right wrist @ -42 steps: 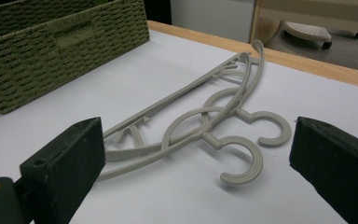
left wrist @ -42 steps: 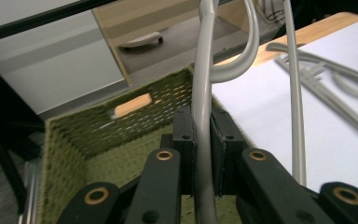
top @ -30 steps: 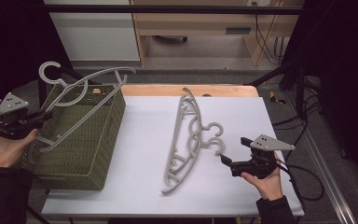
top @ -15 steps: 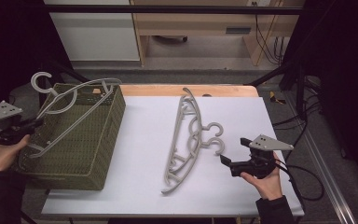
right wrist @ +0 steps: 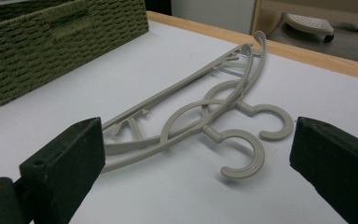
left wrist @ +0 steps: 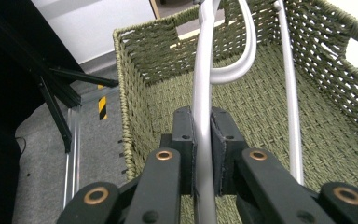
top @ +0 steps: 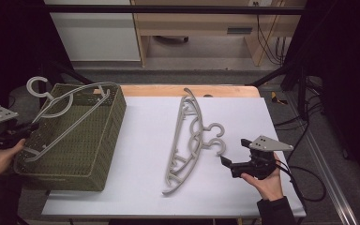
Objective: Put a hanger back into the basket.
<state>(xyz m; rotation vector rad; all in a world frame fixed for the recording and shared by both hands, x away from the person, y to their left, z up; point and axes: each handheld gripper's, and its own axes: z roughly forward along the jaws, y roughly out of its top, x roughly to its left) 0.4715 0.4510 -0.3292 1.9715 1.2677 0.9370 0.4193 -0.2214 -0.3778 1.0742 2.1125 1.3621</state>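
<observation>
From above: left gripper (top: 26, 129) and its hanger (top: 70, 112) now lower and further left over the basket (top: 103, 159), right gripper (top: 232, 164) unmoved beside two hangers (top: 187, 136) on the table (top: 140, 140). Left gripper view: clamped tight on the hanger's (left wrist: 204, 102) bar above the basket (left wrist: 168, 60). Right gripper view: spread wide, empty, before the two hangers (right wrist: 205, 109).

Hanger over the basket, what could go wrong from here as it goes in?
1. The hanger lies across the basket with its hook past the rim, so it may catch on the weave.
2. The left hand-held gripper pinches only one thin bar, so the hanger could swing or twist.
3. The two hangers on the table overlap and may lift together.
</observation>
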